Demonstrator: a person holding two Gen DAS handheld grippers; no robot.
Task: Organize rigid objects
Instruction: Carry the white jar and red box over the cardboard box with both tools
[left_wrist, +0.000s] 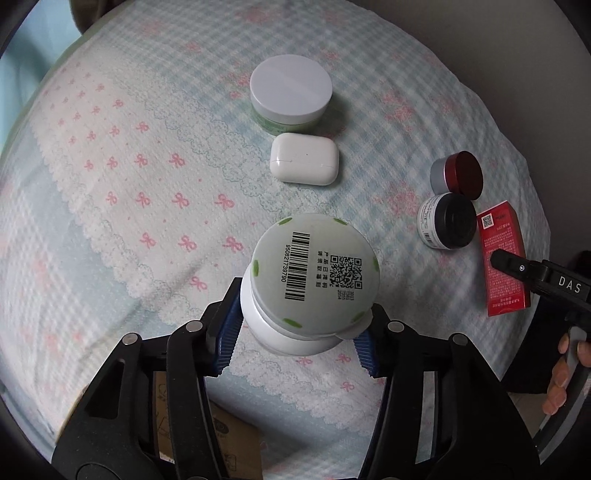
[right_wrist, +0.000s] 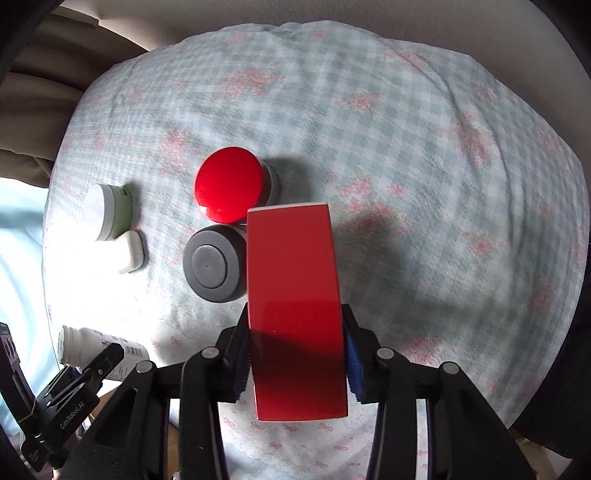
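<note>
My left gripper (left_wrist: 300, 326) is shut on a white bottle with green dots (left_wrist: 314, 269). The bottle hangs above the cloth with its barcoded base facing the camera. My right gripper (right_wrist: 295, 332) is shut on a glossy red box (right_wrist: 295, 277), lifted off the cloth, its far end over a black-lidded jar (right_wrist: 214, 264). In the left wrist view the red box (left_wrist: 504, 258) appears at the right edge, with a black finger (left_wrist: 511, 263) of the right gripper on it. The right wrist view shows the bottle (right_wrist: 92, 347) at the lower left.
On the blue checked cloth (left_wrist: 129, 166) stand a green jar with a white lid (left_wrist: 290, 90), a white earbud case (left_wrist: 303, 163), a red-lidded jar (left_wrist: 461, 173) and the black-lidded jar (left_wrist: 448, 221). A cardboard box (left_wrist: 221, 443) sits below the cloth's near edge.
</note>
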